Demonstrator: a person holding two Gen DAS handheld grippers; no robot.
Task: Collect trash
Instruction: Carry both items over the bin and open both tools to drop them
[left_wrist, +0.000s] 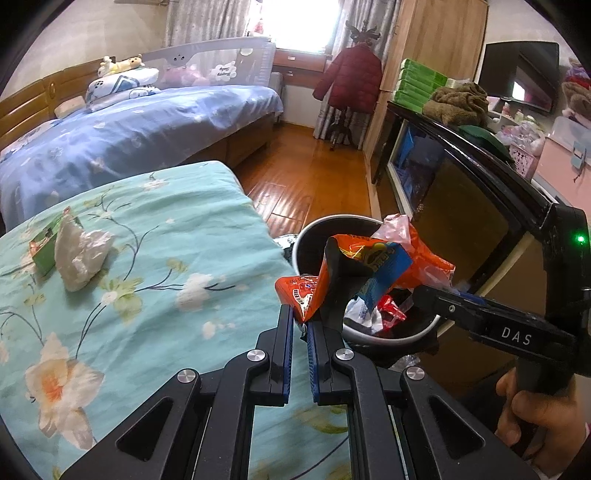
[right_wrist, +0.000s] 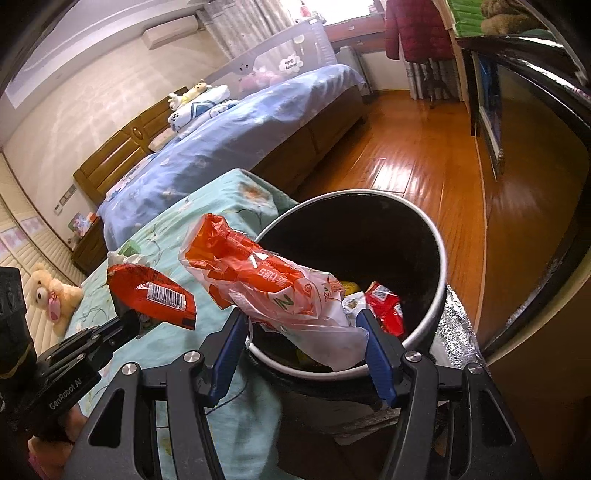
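Left gripper (left_wrist: 301, 321): jaws clamped on orange wrapper (left_wrist: 314, 291) at the bed (left_wrist: 155, 229) edge, beside the bin (left_wrist: 306, 236). Right gripper (right_wrist: 303, 343): jaws spread, orange-white bag (right_wrist: 273, 291) between them over the bin rim. Crumpled tissue (left_wrist: 79, 251) on the bed; cabinet (left_wrist: 461, 206) crowds the bin's right.

A bed with a blue floral cover (left_wrist: 140, 129) occupies the upper left of the left wrist view; a wooden headboard (left_wrist: 33, 99) stands at its left end. Plush toys (left_wrist: 122, 63) lie on the pillows near a grey bed rail (left_wrist: 221, 62). A red jacket (left_wrist: 351, 77) hangs on a coat stand at upper centre. Stacked green boxes (left_wrist: 419, 83) and a brown fabric bundle (left_wrist: 458, 103) rest on a dark cabinet (left_wrist: 461, 192) at right. The wooden floor (left_wrist: 306, 177) runs between. A teddy bear (right_wrist: 48, 295) sits at the left edge of the right wrist view.
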